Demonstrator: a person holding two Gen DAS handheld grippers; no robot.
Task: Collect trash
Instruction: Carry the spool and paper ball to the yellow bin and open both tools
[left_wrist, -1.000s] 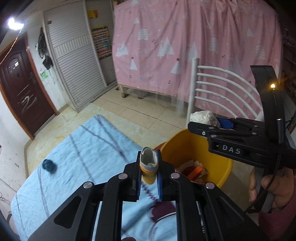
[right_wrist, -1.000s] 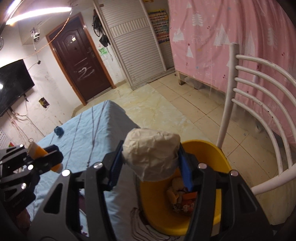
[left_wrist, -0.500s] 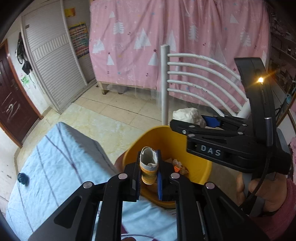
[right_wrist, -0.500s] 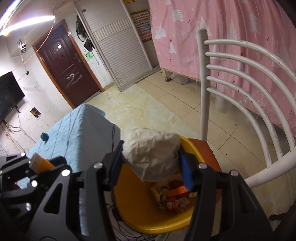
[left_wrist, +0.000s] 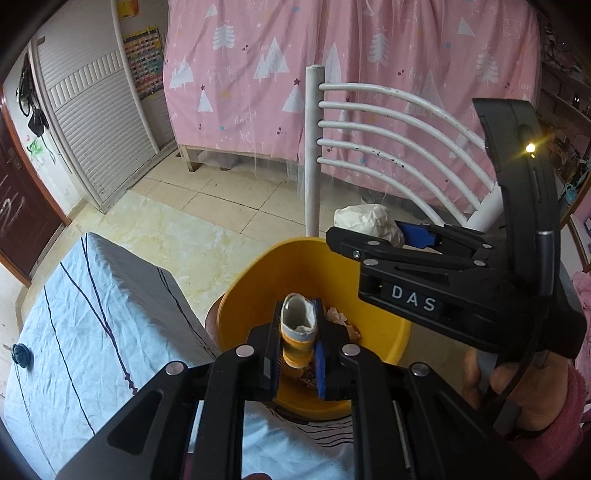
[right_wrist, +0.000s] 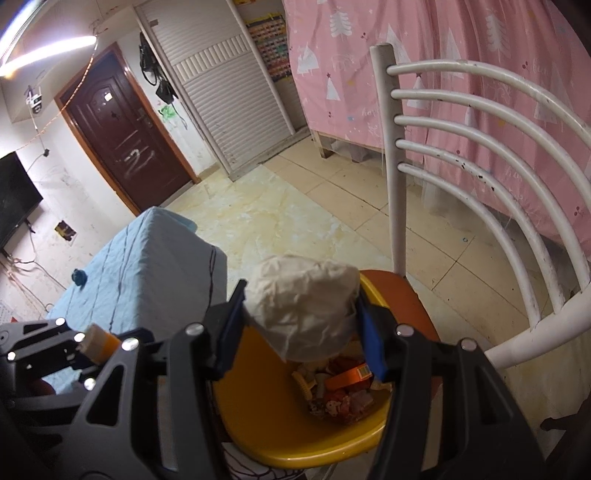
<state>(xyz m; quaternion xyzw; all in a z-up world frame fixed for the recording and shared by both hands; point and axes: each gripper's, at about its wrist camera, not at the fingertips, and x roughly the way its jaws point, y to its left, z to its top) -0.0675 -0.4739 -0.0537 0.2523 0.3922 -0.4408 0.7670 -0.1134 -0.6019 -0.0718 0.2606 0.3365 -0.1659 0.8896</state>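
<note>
My left gripper (left_wrist: 297, 332) is shut on a small orange-and-white crushed container (left_wrist: 298, 334) and holds it over the yellow bin (left_wrist: 240, 295). My right gripper (right_wrist: 301, 317) is shut on a crumpled white paper wad (right_wrist: 303, 306), also above the yellow bin (right_wrist: 258, 424). The bin stands on an orange chair seat (right_wrist: 406, 299) and holds several wrappers (right_wrist: 343, 391). The right gripper and its wad (left_wrist: 369, 221) show in the left wrist view over the bin's far rim. The left gripper with the container (right_wrist: 99, 343) shows at the left of the right wrist view.
A table under a light blue cloth (left_wrist: 74, 332) stands left of the bin, with a small dark blue object (left_wrist: 21, 354) on it. The white chair back (right_wrist: 461, 155) rises behind the bin. A pink curtain (left_wrist: 332, 74) hangs beyond. Tiled floor lies between.
Both grippers have moved from over the table edge to above the yellow bin, each still holding its piece of trash. The bin now sits more centrally under them.
</note>
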